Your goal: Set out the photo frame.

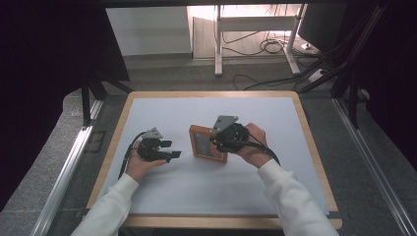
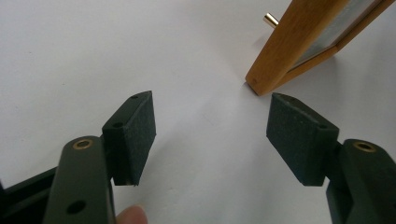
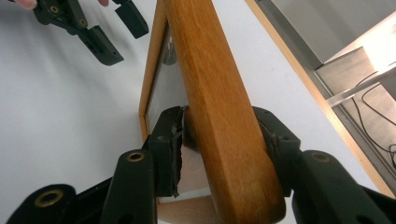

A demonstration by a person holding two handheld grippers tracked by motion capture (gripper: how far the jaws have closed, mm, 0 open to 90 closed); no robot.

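Note:
A wooden picture frame point(image 1: 207, 143) with a glass front stands upright on the white mat point(image 1: 162, 113), near the middle. My right gripper point(image 1: 215, 142) reaches in from the right and straddles the frame's side rail point(image 3: 215, 116). Its pads point(image 3: 170, 149) sit close on either side, and a thin gap shows on the glass side. My left gripper point(image 1: 169, 149) rests low on the mat just left of the frame. It is open with nothing between its pads point(image 2: 135, 130), and the frame's lower corner point(image 2: 261, 84) lies just ahead. The right gripper view also catches the left gripper point(image 3: 100, 28) beyond the frame.
A small brass peg point(image 2: 271, 19) sticks out behind the frame. The mat lies on a table with a wooden border point(image 1: 314, 162). Beyond the far edge are floor cables point(image 1: 265, 46) and a desk leg point(image 1: 217, 44). Metal rails point(image 1: 74, 157) run along both sides.

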